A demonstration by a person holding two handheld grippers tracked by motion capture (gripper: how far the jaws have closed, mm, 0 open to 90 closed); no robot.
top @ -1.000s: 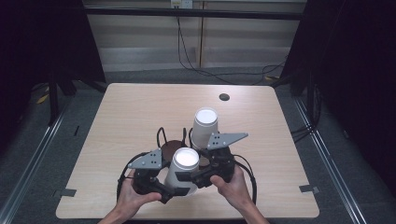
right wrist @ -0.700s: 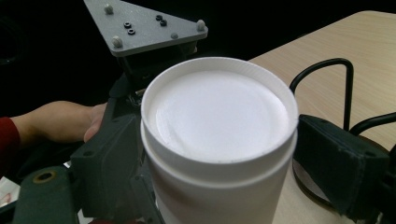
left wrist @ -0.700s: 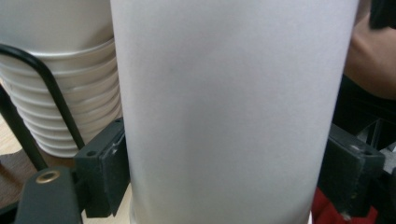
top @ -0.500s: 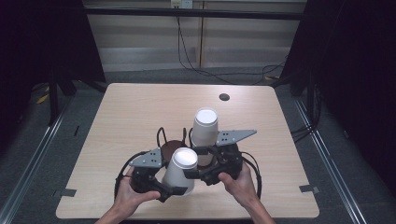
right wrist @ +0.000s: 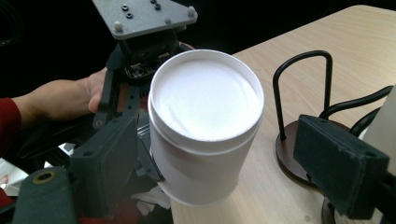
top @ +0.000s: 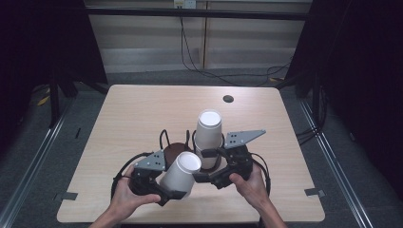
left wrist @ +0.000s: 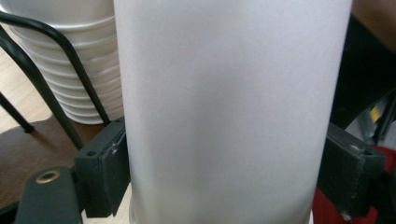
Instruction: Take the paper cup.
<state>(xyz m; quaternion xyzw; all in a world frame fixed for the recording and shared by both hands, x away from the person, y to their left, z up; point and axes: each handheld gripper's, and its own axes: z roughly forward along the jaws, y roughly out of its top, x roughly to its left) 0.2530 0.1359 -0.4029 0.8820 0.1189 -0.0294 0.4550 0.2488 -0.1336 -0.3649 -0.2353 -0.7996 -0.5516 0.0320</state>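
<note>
A single white paper cup [top: 182, 172], bottom end tilted up, sits in my left gripper [top: 177, 189], which is shut on it. In the left gripper view both pads [left wrist: 105, 172] press the cup's wall [left wrist: 224, 107]. Just right of it, a stack of upturned white cups [top: 209, 135] stands on a brown round holder base [top: 173, 151] with black wire loops [right wrist: 301, 88]. My right gripper [top: 205, 171] lies at the foot of the stack, jaws open. In the right gripper view the held cup [right wrist: 205, 116] is between those jaws [right wrist: 224, 172], untouched on the right side.
The light wooden table [top: 142, 114] has a small dark round hole [top: 228, 99] near its far edge. Black cables trail from both grippers around the holder. Dark floor, metal rails and curtains surround the table.
The single cup has tipped over and drawn a little to the left and toward the near edge, away from the stack. The right gripper has shifted slightly to the right.
</note>
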